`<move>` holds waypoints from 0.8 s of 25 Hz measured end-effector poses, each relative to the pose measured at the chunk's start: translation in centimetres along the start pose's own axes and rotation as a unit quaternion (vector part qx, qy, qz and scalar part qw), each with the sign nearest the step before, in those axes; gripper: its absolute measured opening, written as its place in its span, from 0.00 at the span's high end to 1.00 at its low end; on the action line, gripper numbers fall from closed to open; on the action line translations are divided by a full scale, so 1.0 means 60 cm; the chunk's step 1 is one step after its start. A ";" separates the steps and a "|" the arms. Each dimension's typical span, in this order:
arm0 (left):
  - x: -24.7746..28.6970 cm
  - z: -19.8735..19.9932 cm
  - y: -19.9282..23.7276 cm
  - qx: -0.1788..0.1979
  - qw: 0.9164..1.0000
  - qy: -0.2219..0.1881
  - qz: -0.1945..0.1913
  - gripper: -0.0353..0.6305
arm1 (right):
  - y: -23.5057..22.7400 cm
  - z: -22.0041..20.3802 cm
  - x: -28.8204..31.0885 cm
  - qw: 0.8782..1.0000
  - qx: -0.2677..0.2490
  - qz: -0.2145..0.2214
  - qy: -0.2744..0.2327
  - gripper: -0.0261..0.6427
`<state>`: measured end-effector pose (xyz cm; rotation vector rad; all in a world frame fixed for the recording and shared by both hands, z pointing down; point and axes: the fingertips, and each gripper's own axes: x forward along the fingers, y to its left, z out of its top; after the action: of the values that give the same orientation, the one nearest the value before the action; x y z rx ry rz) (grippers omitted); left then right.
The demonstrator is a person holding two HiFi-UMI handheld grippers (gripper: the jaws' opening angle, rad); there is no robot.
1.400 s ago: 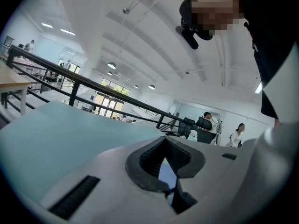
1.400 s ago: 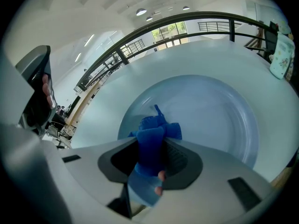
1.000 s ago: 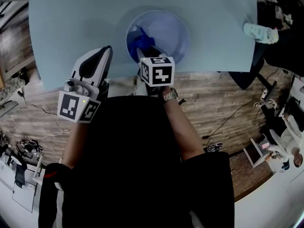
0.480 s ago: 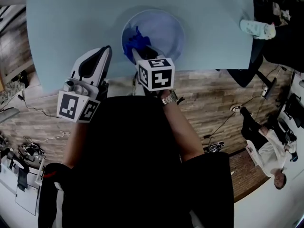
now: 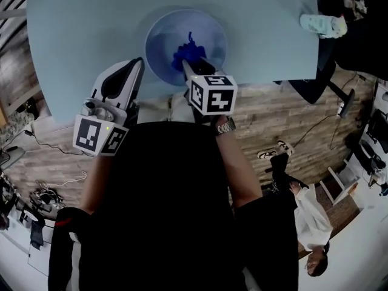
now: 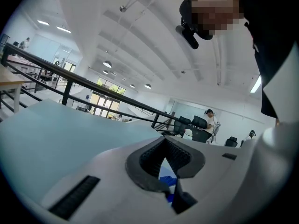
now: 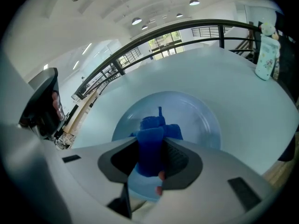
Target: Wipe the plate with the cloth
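— Where's the cloth?
— Your right gripper is clamped on the blue cloth, pressing it near the middle of the plate. A second ago you had it at the plate's left side.
— And my left?
— Your left gripper hasn't moved. Its jaws are closed on nothing, over the table, just left of the plate.

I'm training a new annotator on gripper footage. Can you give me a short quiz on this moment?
1. The right gripper is shut on: A) a sponge B) the blue cloth C) nothing
2. True or false: the left gripper holds the plate.
3. Fill in: the pale bottle stands at the table's far ___ corner.
Key: 1 B; 2 false; 3 right.
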<state>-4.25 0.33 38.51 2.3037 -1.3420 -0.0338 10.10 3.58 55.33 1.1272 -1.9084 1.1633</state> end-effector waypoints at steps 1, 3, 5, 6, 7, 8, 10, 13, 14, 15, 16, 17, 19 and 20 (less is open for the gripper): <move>0.003 -0.001 -0.002 0.001 1.000 0.001 -0.002 0.95 | -0.013 -0.001 -0.003 1.000 0.005 -0.007 0.000 0.79; 0.007 -0.004 -0.006 0.002 1.000 0.004 -0.005 0.94 | -0.035 -0.003 -0.009 1.000 0.013 -0.018 -0.001 0.79; 0.009 -0.004 -0.008 0.002 1.000 0.006 -0.007 0.94 | -0.048 -0.004 -0.015 0.999 0.020 -0.026 -0.003 0.79; 0.009 -0.003 -0.008 0.002 1.000 0.006 -0.008 0.95 | -0.052 -0.004 -0.018 0.999 0.021 -0.029 -0.003 0.79; 0.009 -0.002 -0.007 0.002 1.000 0.006 -0.009 0.95 | -0.056 -0.003 -0.022 0.999 0.021 -0.032 -0.004 0.79; 0.010 -0.001 -0.007 0.002 1.000 0.006 -0.009 0.95 | -0.061 -0.003 -0.026 0.999 0.018 -0.037 -0.004 0.79; 0.012 0.000 -0.007 0.002 1.000 0.006 -0.009 0.94 | -0.074 -0.004 -0.033 0.999 0.006 -0.049 -0.001 0.79; 0.013 0.002 -0.008 0.003 1.000 0.006 -0.009 0.95 | -0.089 -0.010 -0.037 0.998 -0.010 -0.063 0.008 0.79; 0.013 0.003 -0.008 0.003 1.000 0.006 -0.009 0.95 | -0.090 -0.014 -0.037 0.998 -0.012 -0.065 0.012 0.79; 0.013 0.002 -0.009 0.003 1.000 0.007 -0.009 0.94 | -0.092 -0.018 -0.035 0.998 -0.013 -0.064 0.016 0.79; 0.013 0.001 -0.009 0.003 1.000 0.007 -0.009 0.95 | -0.094 -0.022 -0.033 0.998 -0.014 -0.063 0.020 0.79; 0.013 0.000 -0.009 0.003 1.000 0.008 -0.009 0.95 | -0.095 -0.026 -0.030 0.998 -0.015 -0.062 0.023 0.79; 0.013 -0.004 -0.008 0.002 1.000 0.008 -0.008 0.94 | -0.093 -0.033 -0.024 0.998 -0.016 -0.058 0.028 0.79; 0.012 -0.004 -0.007 0.002 1.000 0.008 -0.007 0.94 | -0.091 -0.035 -0.022 0.998 -0.016 -0.057 0.030 0.79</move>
<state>-3.49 0.00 38.72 2.3110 -1.3196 -0.0162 15.75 4.62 57.13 1.1553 -1.7879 1.0896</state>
